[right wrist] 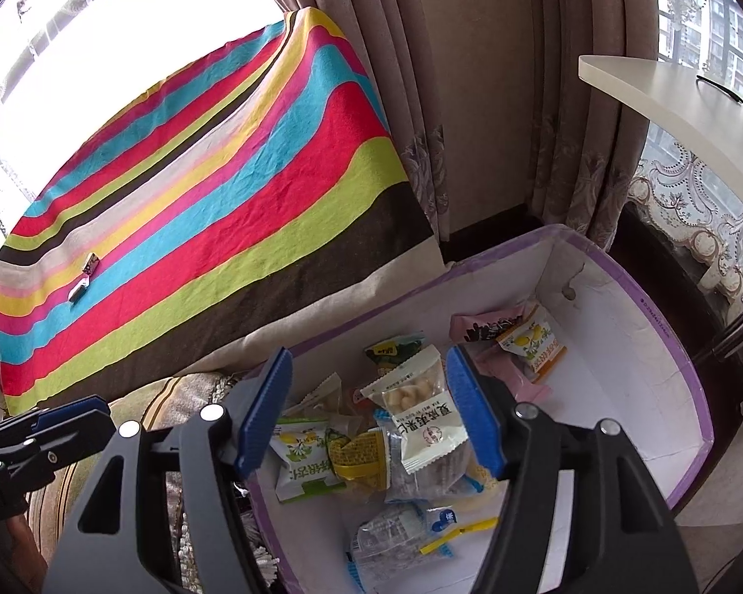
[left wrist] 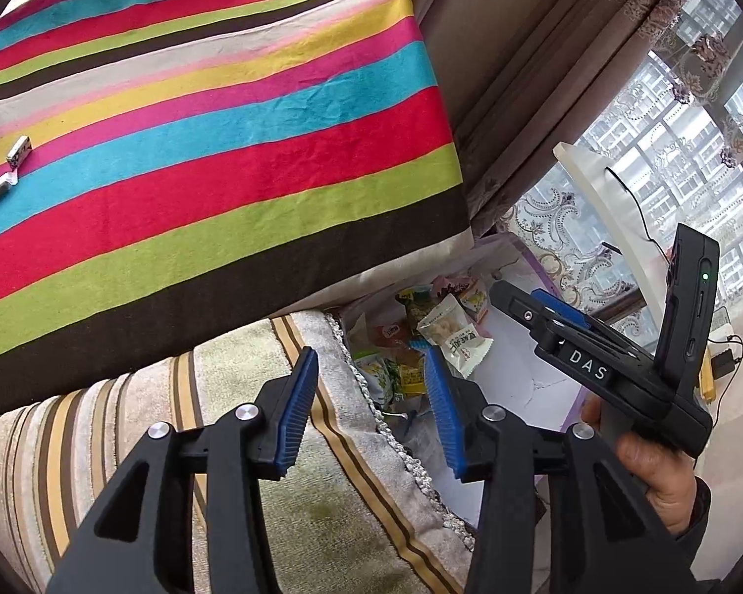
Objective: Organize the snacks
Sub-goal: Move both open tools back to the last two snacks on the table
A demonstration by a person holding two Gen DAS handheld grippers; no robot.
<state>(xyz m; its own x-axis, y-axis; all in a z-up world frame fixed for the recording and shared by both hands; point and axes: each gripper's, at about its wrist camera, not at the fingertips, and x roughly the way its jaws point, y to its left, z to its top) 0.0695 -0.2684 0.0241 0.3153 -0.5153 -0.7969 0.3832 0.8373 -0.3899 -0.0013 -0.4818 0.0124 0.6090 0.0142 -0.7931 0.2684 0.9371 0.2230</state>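
A purple-rimmed white box (right wrist: 668, 346) holds several snack packets, among them a white cashew packet (right wrist: 416, 411), a lemon packet (right wrist: 535, 346) and a pink packet (right wrist: 475, 321). My right gripper (right wrist: 371, 411) is open and empty, held above the box over the packets. My left gripper (left wrist: 371, 411) is open and empty over the sofa arm, with the box (left wrist: 515, 346) beyond it. Two small wrapped snacks (left wrist: 5, 168) lie on the striped cloth (left wrist: 198, 123), also in the right wrist view (right wrist: 84, 277). The right gripper's body (left wrist: 619, 361) shows in the left wrist view.
The striped cloth (right wrist: 198, 198) covers a raised surface left of the box. A striped sofa cushion (left wrist: 322, 495) lies below my left gripper. Curtains (right wrist: 421, 74) hang behind. A white shelf (right wrist: 668, 99) juts out at the right.
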